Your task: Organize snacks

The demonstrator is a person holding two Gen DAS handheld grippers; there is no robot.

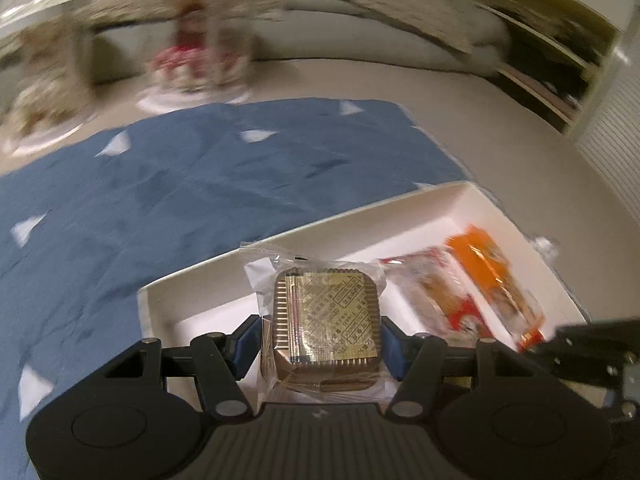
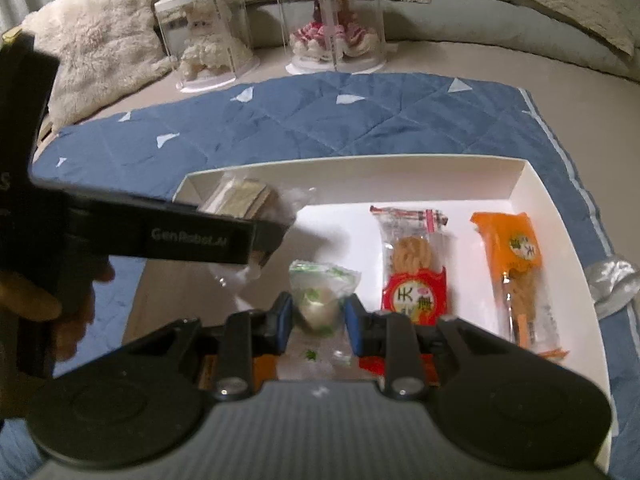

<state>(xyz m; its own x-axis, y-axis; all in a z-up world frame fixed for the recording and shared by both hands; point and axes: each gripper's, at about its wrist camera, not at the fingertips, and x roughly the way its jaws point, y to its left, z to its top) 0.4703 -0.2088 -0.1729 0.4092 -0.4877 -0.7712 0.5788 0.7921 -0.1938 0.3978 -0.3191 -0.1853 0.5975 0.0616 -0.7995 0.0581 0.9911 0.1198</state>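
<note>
My left gripper (image 1: 320, 340) is shut on a square gold-wrapped pastry (image 1: 326, 316) and holds it over the left part of the white box (image 1: 360, 216). It shows in the right wrist view (image 2: 244, 198) too, over the box's far left corner. My right gripper (image 2: 318, 316) is shut on a round white snack in a clear green-printed wrapper (image 2: 320, 296), above the box (image 2: 536, 196). A red-labelled twist cracker pack (image 2: 414, 264) and an orange pack (image 2: 512, 264) lie side by side in the box's right half.
The box rests on a blue quilted mat (image 2: 320, 128) on a beige surface. Two clear display cases with dolls (image 2: 332, 20) and a fluffy pillow (image 2: 100, 40) stand behind the mat. A crumpled silver wrapper (image 2: 612, 280) lies right of the box.
</note>
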